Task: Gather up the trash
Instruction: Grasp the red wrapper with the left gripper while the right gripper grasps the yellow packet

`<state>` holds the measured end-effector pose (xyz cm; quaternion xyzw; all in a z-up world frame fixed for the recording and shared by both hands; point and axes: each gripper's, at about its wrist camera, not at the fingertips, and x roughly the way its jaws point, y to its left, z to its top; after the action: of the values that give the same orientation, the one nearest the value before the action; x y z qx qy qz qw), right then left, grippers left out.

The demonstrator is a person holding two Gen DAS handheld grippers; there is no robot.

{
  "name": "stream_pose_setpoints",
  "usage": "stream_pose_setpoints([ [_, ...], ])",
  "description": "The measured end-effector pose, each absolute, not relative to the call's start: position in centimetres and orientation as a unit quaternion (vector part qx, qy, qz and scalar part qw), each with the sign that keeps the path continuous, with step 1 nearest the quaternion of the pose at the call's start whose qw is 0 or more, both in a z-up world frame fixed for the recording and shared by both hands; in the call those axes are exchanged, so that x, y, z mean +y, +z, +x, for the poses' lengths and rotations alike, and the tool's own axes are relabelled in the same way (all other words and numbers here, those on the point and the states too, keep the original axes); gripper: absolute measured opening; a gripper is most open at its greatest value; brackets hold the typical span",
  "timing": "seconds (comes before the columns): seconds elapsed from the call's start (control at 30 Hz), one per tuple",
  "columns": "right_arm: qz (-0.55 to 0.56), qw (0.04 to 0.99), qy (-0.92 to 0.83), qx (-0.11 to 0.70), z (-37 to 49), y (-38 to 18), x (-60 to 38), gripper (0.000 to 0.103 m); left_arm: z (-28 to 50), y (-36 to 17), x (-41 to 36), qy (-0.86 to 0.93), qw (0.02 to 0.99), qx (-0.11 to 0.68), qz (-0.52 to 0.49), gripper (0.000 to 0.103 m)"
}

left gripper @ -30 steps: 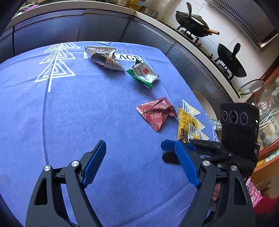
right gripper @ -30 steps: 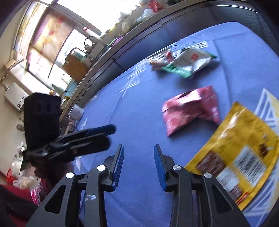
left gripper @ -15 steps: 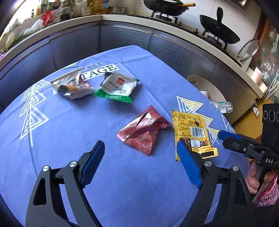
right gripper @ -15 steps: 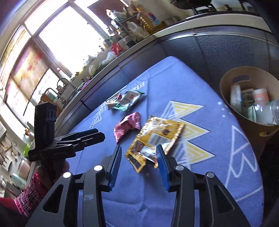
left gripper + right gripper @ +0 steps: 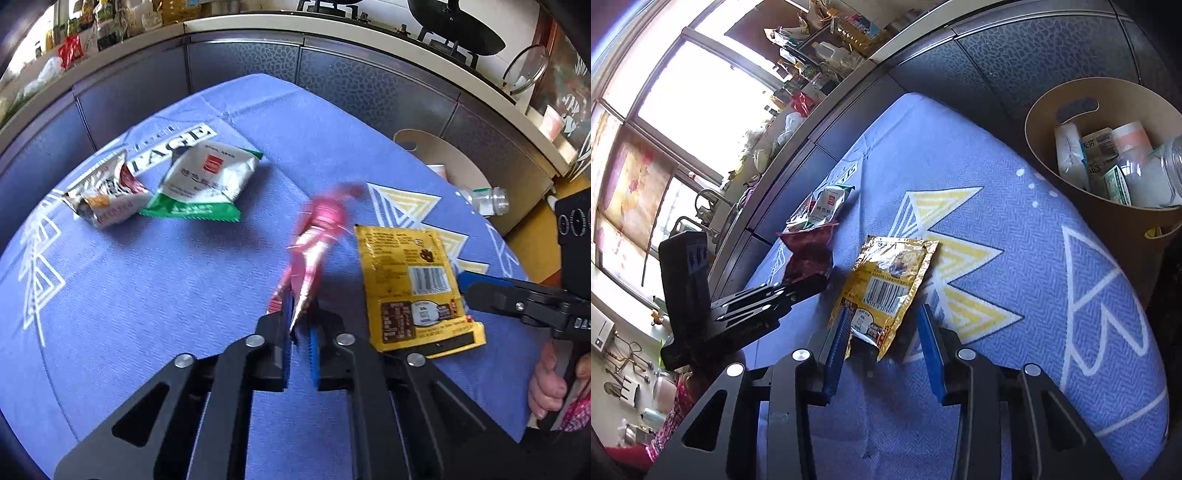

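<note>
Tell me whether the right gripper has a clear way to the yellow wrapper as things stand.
Probably yes. The right gripper is closing with the near end of the yellow wrapper already between its fingers, and nothing lies across it. The left gripper is off to the side, shut on the red wrapper.

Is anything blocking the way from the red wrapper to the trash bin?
Nothing visible does. The red wrapper is clamped in the left gripper; only the flat yellow packet lies between it and the bin.

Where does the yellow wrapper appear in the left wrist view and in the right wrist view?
Left wrist view: the yellow wrapper lies right of centre, flat on the blue cloth.
Right wrist view: it lies at centre, its near end between the right gripper's fingers.
Shared landmark: the tan bin.
</note>
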<state>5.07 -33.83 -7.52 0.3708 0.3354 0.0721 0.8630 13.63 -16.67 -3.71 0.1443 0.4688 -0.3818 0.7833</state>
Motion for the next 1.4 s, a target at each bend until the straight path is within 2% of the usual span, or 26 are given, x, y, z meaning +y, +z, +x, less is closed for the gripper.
stream_pose_setpoints([
  [0.33, 0.447, 0.828, 0.118, 0.316, 6.1, -8.1, -33.5, 0.038, 11.6, -4.3, -14.6, -0.392, 0.774, 0.489, 0.092, 0.004],
  [0.57, 0.494, 0.794, 0.159, 0.316, 5.8, -9.0, -32.5, 0.031, 10.4, -4.6, -13.1, -0.397, 0.759, 0.515, 0.039, 0.004],
  [0.83, 0.481, 0.8, 0.143, 0.329, 4.4, -9.0, -32.0, 0.031, 8.3, -4.8, -10.7, -0.39, 0.758, 0.522, 0.023, 0.004],
  [1.2, 0.48, 0.799, 0.097, 0.348, 1.3, -9.3, -33.1, 0.031, 7.3, -4.6, -10.8, -0.376, 0.769, 0.514, 0.055, 0.004],
  [1.4, 0.485, 0.786, 0.116, 0.365, 3.3, -9.7, -31.9, 0.017, 7.4, -4.6, -10.9, -0.375, 0.769, 0.515, 0.049, 0.004],
])
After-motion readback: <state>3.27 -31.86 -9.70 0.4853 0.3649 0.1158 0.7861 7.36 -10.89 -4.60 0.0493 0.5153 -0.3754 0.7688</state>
